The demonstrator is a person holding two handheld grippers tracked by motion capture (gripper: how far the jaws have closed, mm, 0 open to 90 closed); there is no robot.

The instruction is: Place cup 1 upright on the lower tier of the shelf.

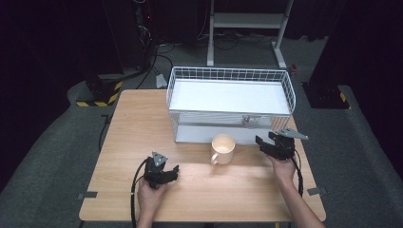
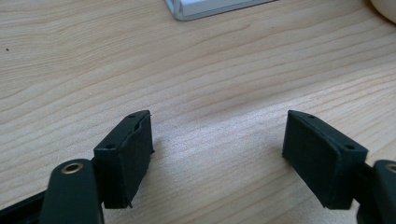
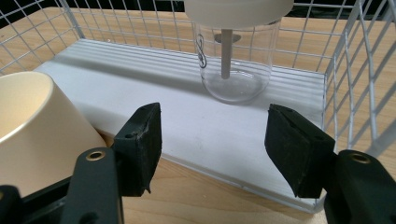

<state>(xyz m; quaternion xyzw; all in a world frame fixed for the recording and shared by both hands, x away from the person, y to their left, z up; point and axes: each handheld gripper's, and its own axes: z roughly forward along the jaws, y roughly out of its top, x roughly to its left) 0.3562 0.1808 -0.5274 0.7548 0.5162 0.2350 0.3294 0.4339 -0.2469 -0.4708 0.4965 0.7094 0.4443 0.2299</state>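
Observation:
My left gripper (image 1: 172, 172) rests low over the wooden table (image 1: 133, 123) near its front left, held in a hand. In the left gripper view its jaws (image 2: 217, 135) stand apart over bare wood with nothing between them. My right gripper (image 1: 264, 141) hovers at the front right corner of a white wire rack (image 1: 230, 76). Its jaws (image 3: 214, 126) are open and empty, pointing at the rack's lower white shelf (image 3: 140, 79). A clear glass jar (image 3: 236, 65) with a white lid stands on that shelf, ahead of the jaws. A cream mug (image 1: 223, 148) stands just left of the right gripper.
The two-tier rack fills the back middle of the table, and its wire walls (image 3: 345, 70) close in the shelf's right side. The mug (image 3: 32, 121) crowds the right gripper's left finger. The rack's base corner (image 2: 210, 7) lies ahead of the left gripper.

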